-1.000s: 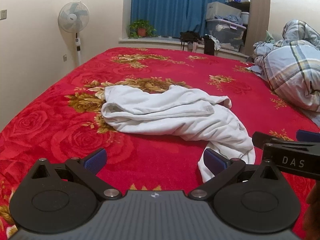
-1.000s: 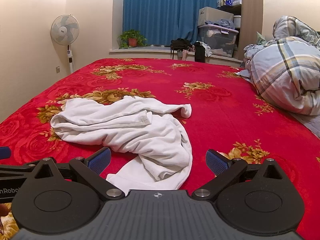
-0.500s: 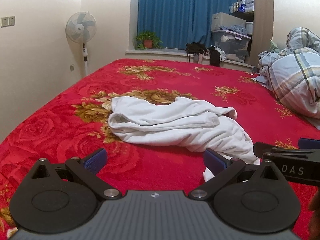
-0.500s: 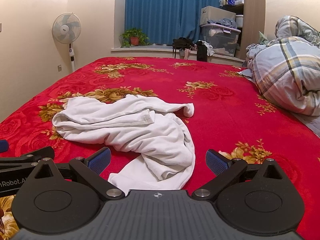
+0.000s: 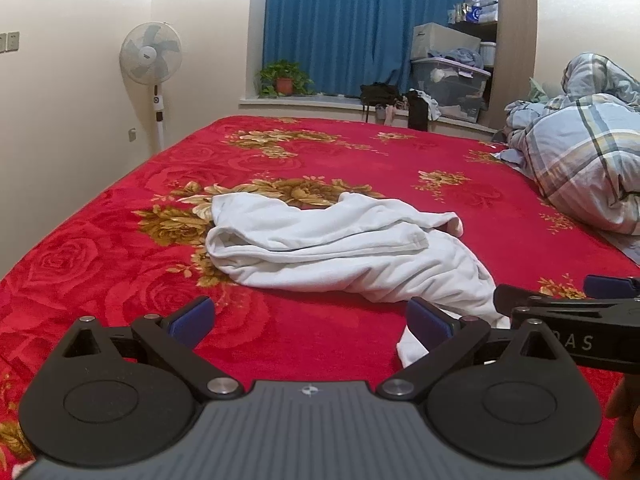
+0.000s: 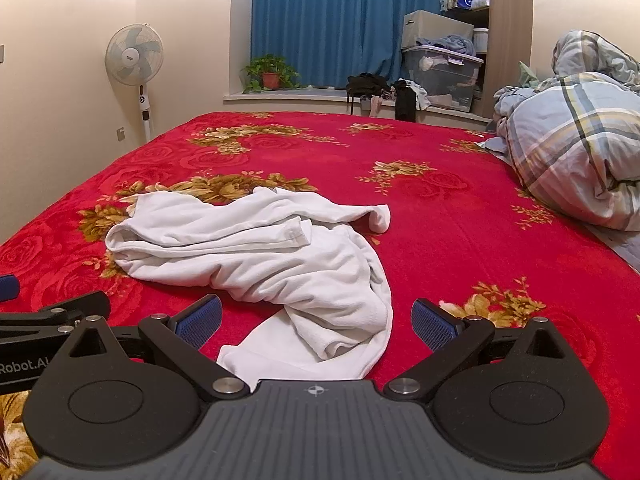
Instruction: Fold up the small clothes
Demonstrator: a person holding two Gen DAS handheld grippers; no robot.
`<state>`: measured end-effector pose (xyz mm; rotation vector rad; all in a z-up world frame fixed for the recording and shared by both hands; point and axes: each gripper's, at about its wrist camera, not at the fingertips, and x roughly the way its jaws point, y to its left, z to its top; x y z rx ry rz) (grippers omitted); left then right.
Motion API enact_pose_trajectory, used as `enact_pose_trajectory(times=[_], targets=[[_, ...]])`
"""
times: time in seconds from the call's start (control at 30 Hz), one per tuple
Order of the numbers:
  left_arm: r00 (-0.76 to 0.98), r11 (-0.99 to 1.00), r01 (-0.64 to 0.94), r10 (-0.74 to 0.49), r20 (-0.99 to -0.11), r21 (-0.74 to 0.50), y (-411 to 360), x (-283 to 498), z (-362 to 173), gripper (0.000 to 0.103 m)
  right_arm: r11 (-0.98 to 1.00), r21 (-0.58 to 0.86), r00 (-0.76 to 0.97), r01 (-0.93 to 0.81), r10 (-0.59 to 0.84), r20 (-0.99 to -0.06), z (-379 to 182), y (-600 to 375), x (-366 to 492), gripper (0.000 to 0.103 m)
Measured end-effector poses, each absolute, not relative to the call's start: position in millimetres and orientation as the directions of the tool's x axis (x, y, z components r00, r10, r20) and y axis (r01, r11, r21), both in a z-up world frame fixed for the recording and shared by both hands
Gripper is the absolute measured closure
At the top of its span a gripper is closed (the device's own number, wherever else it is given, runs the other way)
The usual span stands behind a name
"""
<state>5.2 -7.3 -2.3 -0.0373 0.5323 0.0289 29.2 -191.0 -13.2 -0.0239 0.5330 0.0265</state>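
Garment (image 5: pixel 340 248), white and crumpled, lies unfolded on the red bedspread (image 5: pixel 120 248); we hold left gripper (image 5: pixel 308 316) and right gripper (image 6: pixel 316 318) wide apart, empty; both have drawn back slightly since earlier.

White garment (image 6: pixel 256 252), red bedspread (image 6: pixel 440 216) with gold roses, blue curtain (image 6: pixel 328 20)

Black claw (image 5: pixel 310 322), blue pads (image 5: pixel 191 316)
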Motion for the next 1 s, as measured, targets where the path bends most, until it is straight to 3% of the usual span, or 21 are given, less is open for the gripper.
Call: enact_pose_trajectory(times=[0.23, 0.3, 0.37, 0.43, 0.47, 0.8, 0.83, 0.87, 0.93, 1.0], targets=[[0.873, 1.000, -0.018, 0.007, -0.488, -0.018, -2.8, 4.2, -2.3, 0.007, 1.000, -0.001, 0.865, -0.015, 0.012, -0.502, -11.8, -191.2, 31.6, 0.007], [0.871, 1.000, 0.001, -0.011, -0.492, -0.021, 1.7, 8.1, -3.7, 0.022, 1.000, 0.016, 0.866, -0.011, 0.017, -0.499, -9.2, -193.8, 34.2, 0.012], [0.855, 0.999, 0.019, -0.032, -0.517, -0.030, 8.4, 19.4, -5.4, 0.051, 0.999, 0.042, 0.868, -0.005, 0.025, -0.497, -5.7, -198.5, 37.5, 0.020], [0.841, 0.998, 0.028, -0.050, -0.539, -0.049, 17.4, 35.7, -6.6, 0.071, 0.997, 0.077, 0.867, 0.001, 0.038, -0.498, -1.9, -205.4, 41.4, 0.024], [0.837, 0.998, 0.026, -0.048, -0.545, -0.049, 20.9, 45.8, -7.2, 0.075, 0.996, 0.093, 0.866, 0.002, 0.045, -0.497, -0.7, -208.2, 43.2, 0.025], [0.795, 0.987, 0.084, -0.150, -0.588, -0.137, -13.3, 188.9, -40.7, 0.071, 0.977, 0.208, 0.866, 0.034, 0.075, -0.494, 11.6, -246.3, 66.5, 0.025], [0.790, 0.986, 0.089, -0.158, -0.592, -0.143, -24.1, 201.3, -45.1, 0.065, 0.976, 0.212, 0.867, 0.040, 0.072, -0.493, 12.2, -248.8, 69.2, 0.025], [0.785, 0.984, 0.092, -0.165, -0.597, -0.151, -35.9, 213.6, -49.4, 0.050, 0.976, 0.214, 0.867, 0.042, 0.071, -0.494, 12.7, -252.6, 71.2, 0.025], [0.779, 0.983, 0.093, -0.172, -0.604, -0.160, -60.2, 236.2, -57.1, 0.031, 0.976, 0.212, 0.867, 0.051, 0.062, -0.494, 12.4, -259.7, 73.6, 0.025], [0.774, 0.982, 0.101, -0.177, -0.608, -0.158, -81.2, 253.7, -63.8, 0.026, 0.975, 0.215, 0.867, 0.056, 0.059, -0.495, 12.5, -265.7, 76.5, 0.025]])
